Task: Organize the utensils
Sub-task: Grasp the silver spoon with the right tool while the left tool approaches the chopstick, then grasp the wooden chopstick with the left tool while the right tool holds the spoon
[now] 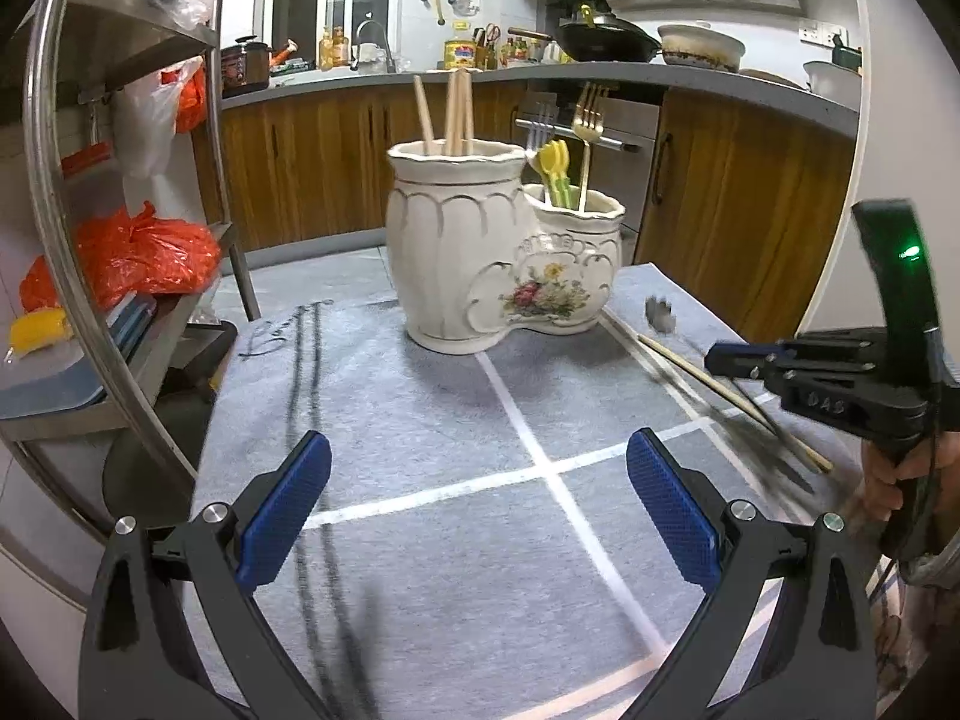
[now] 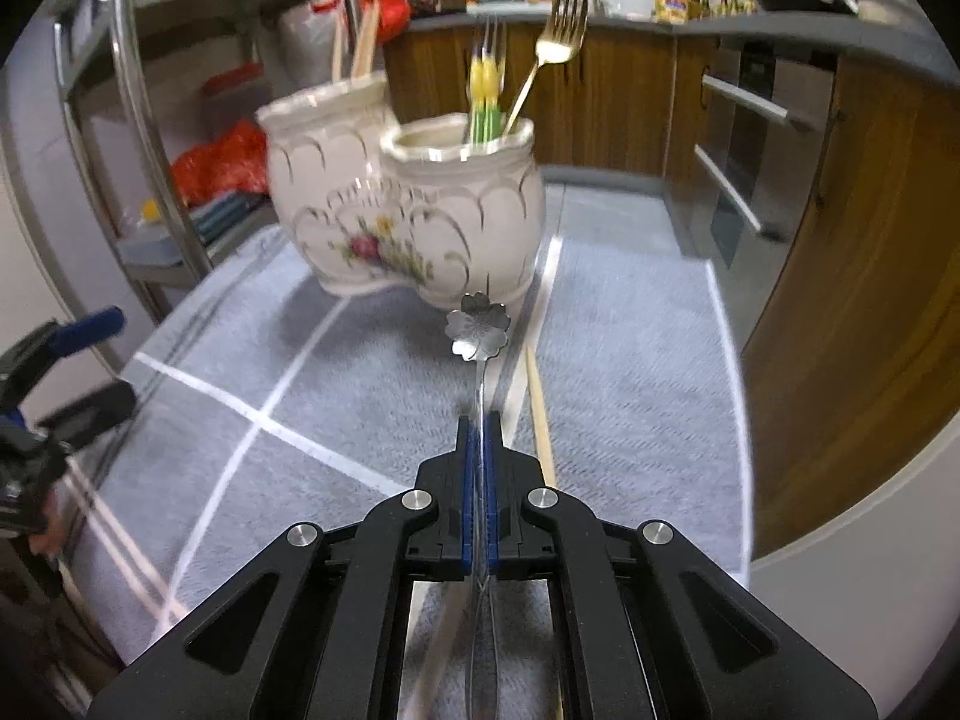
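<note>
1. The right tongs (image 2: 478, 420), low in the middle of the right wrist view, are closed tight on the thin handle of a silver spoon with a flower-shaped bowl (image 2: 478, 324); the bowl sticks out ahead of the blue pads, raised above the cloth.
2. The left tongs (image 1: 478, 516), at the bottom of the left wrist view, stand wide apart with nothing between their blue pads (image 1: 282, 516).
3. In the left wrist view the right tongs (image 1: 720, 358) come in from the right edge, and the spoon's bowl (image 1: 660, 313) shows blurred beyond them.
4. A pale wooden chopstick (image 2: 540, 414) lies on the grey cloth with white lines (image 2: 630, 372) that covers the counter, just right of the held spoon.
5. Centre frame stands a cream ceramic double-pot utensil holder with painted flowers (image 1: 480, 252).
6. Its taller pot holds wooden chopsticks (image 1: 457, 114).
7. Its shorter pot holds a gold fork (image 1: 587, 120) and yellow-and-green plastic-handled forks (image 1: 555, 171).
8. At the far left is a steel shelf rack (image 1: 120, 60) with orange plastic bags (image 1: 144, 252).
</note>
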{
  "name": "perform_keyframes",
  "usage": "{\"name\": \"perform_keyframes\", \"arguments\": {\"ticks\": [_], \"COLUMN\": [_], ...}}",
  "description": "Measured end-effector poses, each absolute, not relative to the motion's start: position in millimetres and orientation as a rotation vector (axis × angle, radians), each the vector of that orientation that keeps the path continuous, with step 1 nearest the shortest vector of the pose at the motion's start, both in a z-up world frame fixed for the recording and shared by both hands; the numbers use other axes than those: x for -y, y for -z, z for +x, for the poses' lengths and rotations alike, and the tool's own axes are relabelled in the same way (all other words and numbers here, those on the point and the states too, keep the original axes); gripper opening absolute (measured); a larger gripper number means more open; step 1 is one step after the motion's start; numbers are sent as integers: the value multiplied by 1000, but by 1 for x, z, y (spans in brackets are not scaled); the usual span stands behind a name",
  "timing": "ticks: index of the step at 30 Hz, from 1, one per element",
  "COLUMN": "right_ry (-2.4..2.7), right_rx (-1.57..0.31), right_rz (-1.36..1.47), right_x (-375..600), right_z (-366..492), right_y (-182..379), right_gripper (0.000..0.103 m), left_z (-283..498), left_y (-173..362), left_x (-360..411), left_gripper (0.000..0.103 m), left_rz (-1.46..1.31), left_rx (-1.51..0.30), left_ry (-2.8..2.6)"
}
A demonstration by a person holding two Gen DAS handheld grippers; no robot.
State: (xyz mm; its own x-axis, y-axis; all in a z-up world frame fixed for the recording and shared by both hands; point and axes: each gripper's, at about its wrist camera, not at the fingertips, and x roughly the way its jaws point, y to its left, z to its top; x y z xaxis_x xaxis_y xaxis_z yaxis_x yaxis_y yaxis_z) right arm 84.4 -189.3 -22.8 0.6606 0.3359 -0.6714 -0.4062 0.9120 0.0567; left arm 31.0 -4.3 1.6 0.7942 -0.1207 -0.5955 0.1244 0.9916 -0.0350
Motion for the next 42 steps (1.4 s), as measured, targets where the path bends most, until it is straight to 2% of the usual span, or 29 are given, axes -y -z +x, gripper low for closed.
{"name": "perform_keyframes", "arguments": {"ticks": [13, 22, 33, 38, 42], "right_ry": [-389, -368, -383, -384, -384], "right_rx": [-636, -616, -629, -634, -635], "right_rz": [-47, -1, 33, 37, 37], "right_x": [243, 277, 286, 286, 286], "right_z": [65, 53, 41, 39, 38], "right_y": [-3, -4, 4, 6, 6], "right_gripper": [4, 4, 4, 4, 4], "left_z": [60, 93, 109, 112, 114], "left_y": [1, 14, 38, 38, 37], "left_x": [88, 148, 184, 184, 180], "left_gripper": [96, 70, 24, 14, 11], "left_rz": [-23, -69, -31, -6, -7], "left_rx": [-716, -814, -901, -905, -904], "left_ry": [209, 245, 135, 90, 86]}}
